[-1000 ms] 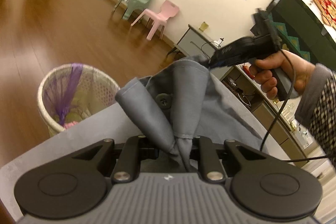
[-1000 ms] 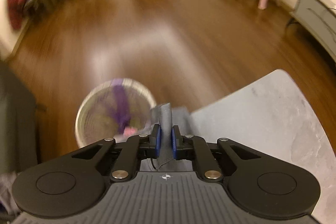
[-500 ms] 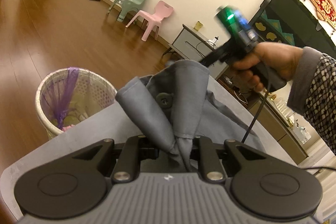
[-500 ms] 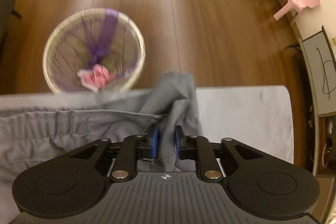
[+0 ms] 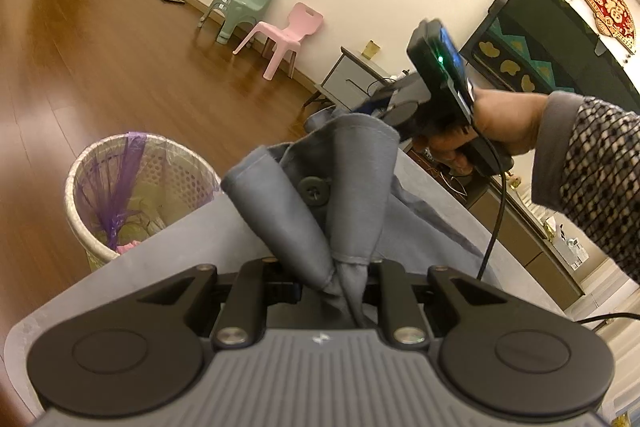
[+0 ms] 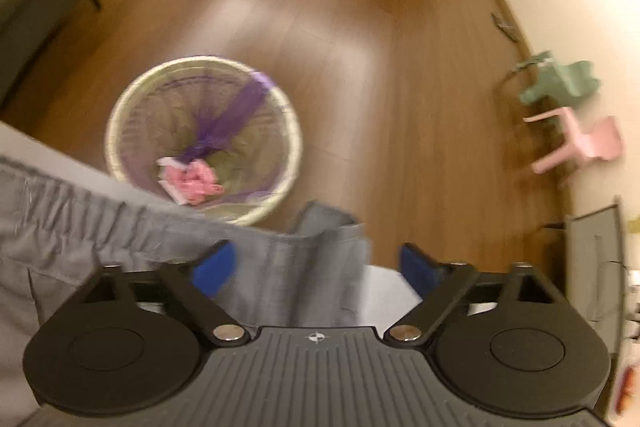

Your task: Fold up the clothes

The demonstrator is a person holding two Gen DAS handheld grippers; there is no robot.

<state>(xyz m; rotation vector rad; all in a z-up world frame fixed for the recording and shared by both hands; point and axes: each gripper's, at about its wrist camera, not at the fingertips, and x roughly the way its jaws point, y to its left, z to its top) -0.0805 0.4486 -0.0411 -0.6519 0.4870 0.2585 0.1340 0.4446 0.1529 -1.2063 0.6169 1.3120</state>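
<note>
**A:** What have I got, biggest first?

**B:** One table, grey top. One grey garment on it, its waistband running along the table edge nearest the floor. One bin on the floor just beside that edge, with pink scraps in it. Two small chairs by the wall, one green, one pink. One button on the raised cloth.

**A:** And my two grippers?

**B:** Your left gripper is clamped on a gathered bunch of the garment and holds it up off the table. Your right gripper has jaws well apart; they have just been opening. A flap of cloth stands between the blue pads, but neither pad presses it.

**A:** What can go wrong, I reckon?

**B:** The freed flap stands upright, so I'd guess it flops back and undoes the fold. The cloth sits at the very edge, so a pull from your left could drag it over toward the bin. And if you close the right too soon, it may catch that flap again.
</note>
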